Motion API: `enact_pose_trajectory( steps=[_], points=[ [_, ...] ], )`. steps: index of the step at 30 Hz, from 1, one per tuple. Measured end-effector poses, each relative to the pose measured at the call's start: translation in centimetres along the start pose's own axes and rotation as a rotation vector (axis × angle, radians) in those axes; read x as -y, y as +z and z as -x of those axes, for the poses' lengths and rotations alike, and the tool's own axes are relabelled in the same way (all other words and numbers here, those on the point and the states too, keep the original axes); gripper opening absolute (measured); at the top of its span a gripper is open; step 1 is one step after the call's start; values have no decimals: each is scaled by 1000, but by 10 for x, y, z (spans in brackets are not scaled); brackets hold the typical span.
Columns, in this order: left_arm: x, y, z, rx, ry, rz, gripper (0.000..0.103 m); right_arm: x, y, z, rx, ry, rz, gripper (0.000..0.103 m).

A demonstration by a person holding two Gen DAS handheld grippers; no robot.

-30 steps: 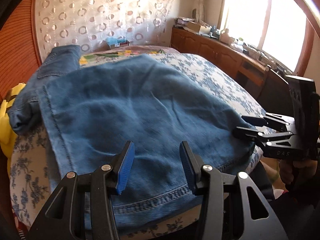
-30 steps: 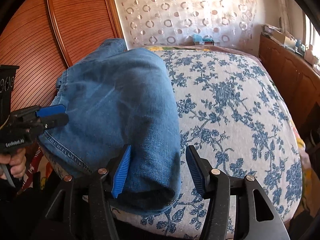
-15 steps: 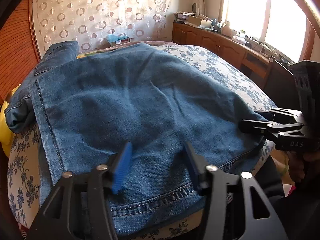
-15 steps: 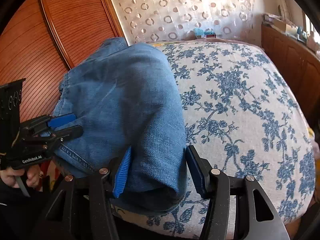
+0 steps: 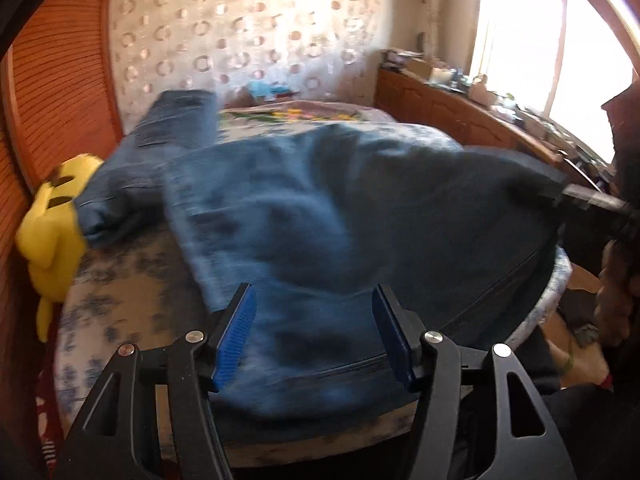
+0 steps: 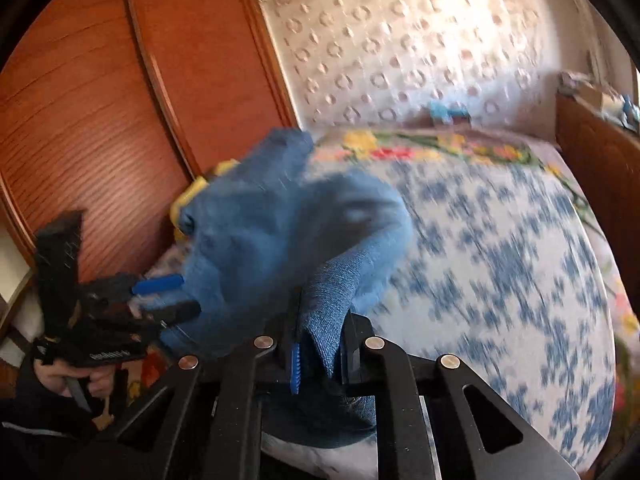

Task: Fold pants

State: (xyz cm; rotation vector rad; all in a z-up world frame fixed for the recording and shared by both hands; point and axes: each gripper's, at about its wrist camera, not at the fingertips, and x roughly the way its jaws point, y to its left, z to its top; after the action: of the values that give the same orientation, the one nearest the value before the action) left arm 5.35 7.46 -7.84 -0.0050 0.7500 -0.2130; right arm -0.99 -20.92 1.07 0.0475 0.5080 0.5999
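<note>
Blue denim pants [image 5: 340, 208] lie spread over a flower-print bed [image 5: 120, 280]. My left gripper [image 5: 312, 336] hovers open over their near hem, its blue pads wide apart and pressing on nothing. In the right wrist view the same gripper [image 6: 180, 294] stands open beside the bunched pants [image 6: 280, 232]. My right gripper [image 6: 320, 344] is closing, and its jaws pinch a fold of denim at the pants' right edge. That edge is lifted off the bed [image 6: 500, 260]. From the left wrist, the right gripper [image 5: 560, 194] pulls the cloth up into a peak. Both views are blurred by motion.
A yellow plush toy [image 5: 52, 232] sits at the bed's left edge against a wooden wardrobe [image 6: 100, 100]. A cluttered wooden sideboard [image 5: 440, 108] runs under the bright window [image 5: 560, 40]. A person's hand [image 6: 68, 376] grips the left tool's handle.
The right gripper's jaws have come together on the denim edge and risen, lifting that side of the pants. The left gripper's jaws stand wider and it has shifted over the hem.
</note>
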Motion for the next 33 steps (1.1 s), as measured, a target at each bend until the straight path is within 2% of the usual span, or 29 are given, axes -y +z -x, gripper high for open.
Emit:
enact_pose_trajectory(
  steps=[6, 16, 19, 25, 28, 30, 33],
  points=[
    [-43, -15, 8, -14, 83, 76, 61, -42, 21, -14, 36, 71, 100, 13],
    [-101, -21, 45, 55, 180, 179, 61, -109, 28, -63, -14, 233, 252, 13],
    [-112, -19, 51, 70, 200, 202, 61, -120, 25, -75, -58, 285, 301, 13],
    [-125, -16, 57, 80, 227, 219, 61, -136, 0, -103, -213, 377, 349, 13],
    [-125, -14, 56, 85, 223, 221, 61, -146, -14, -111, -263, 387, 406, 13],
    [-125, -13, 54, 86, 219, 220, 61, -139, -13, -119, -283, 381, 386, 13],
    [-122, -10, 52, 88, 207, 214, 61, -131, -7, -125, -268, 338, 365, 19]
  ],
)
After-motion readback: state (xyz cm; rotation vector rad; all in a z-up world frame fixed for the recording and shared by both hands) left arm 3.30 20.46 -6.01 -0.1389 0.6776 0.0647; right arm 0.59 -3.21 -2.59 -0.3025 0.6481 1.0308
